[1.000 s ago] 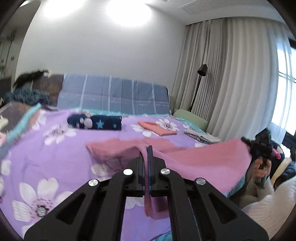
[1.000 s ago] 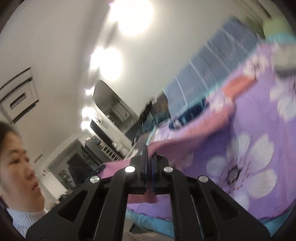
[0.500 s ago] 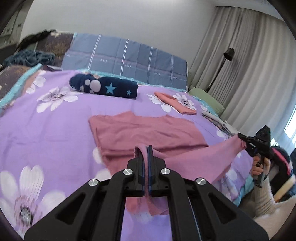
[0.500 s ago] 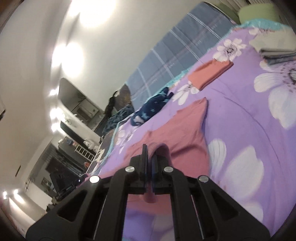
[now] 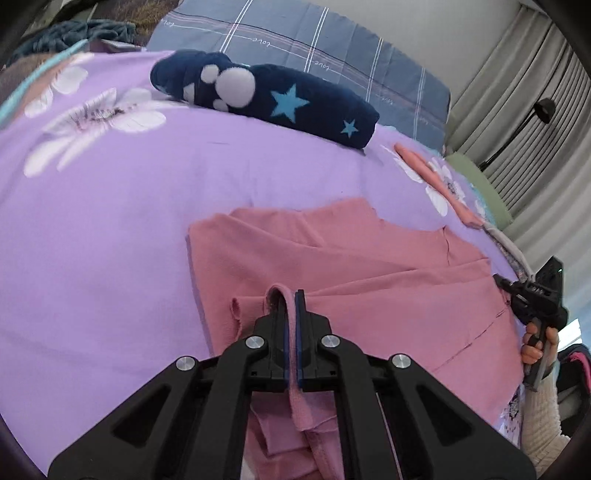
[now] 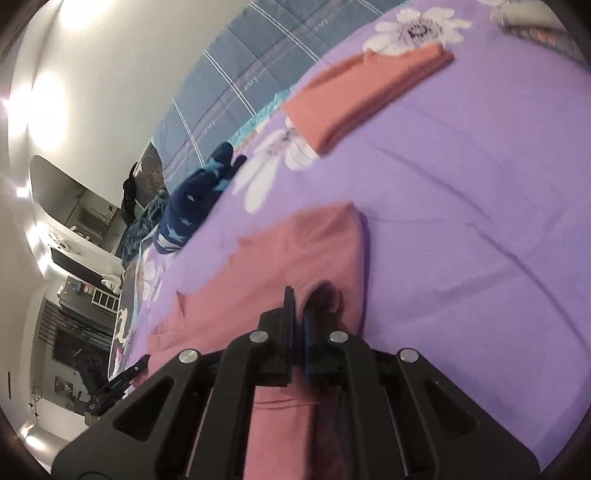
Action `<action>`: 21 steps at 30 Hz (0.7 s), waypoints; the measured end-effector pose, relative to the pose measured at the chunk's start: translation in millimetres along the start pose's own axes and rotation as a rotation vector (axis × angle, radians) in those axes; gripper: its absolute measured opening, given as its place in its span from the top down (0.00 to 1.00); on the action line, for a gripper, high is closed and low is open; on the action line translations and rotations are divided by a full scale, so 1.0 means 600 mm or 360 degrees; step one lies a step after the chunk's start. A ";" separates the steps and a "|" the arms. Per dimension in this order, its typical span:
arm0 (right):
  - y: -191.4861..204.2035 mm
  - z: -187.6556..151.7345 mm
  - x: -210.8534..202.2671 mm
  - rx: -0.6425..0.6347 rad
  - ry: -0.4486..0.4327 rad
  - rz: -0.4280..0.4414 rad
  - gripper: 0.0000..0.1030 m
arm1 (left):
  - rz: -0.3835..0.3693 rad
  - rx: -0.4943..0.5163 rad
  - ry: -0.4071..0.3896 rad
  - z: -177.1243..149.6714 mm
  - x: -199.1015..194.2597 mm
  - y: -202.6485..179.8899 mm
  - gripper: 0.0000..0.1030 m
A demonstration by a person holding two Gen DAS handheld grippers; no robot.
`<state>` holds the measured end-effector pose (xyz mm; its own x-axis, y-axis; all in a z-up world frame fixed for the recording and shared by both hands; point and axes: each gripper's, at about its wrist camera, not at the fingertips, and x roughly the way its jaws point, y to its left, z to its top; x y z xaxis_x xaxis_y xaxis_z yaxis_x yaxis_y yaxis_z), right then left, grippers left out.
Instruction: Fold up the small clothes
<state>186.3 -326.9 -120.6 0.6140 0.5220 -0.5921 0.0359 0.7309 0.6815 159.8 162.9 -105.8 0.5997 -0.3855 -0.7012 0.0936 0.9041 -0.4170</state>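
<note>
A pink garment lies spread on the purple flowered bedspread. My left gripper is shut on a fold of its near edge, low over the bed. The right gripper shows at the garment's right edge in the left wrist view. In the right wrist view the right gripper is shut on the pink garment, close above the bedspread. The left gripper shows small at the lower left of the right wrist view.
A dark blue star-print roll lies at the far side of the bed. A folded orange garment lies beyond the pink one, next to a folded stack. Grey curtains and a floor lamp stand to the right.
Both grippers have moved forward and down toward the bed with the pink garment held. The raised near edge has been laid over the rest of the garment.
</note>
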 end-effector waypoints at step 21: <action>0.111 0.015 -0.077 -0.0314 -0.0102 0.0091 0.95 | -0.0174 -0.0034 -0.0205 0.028 -0.116 -0.051 0.98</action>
<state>167.4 -306.4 -44.0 0.6598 0.5406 -0.5220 -0.1514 0.7760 0.6122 128.5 165.1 -34.5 0.6840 -0.4532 -0.5716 0.1476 0.8534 -0.4999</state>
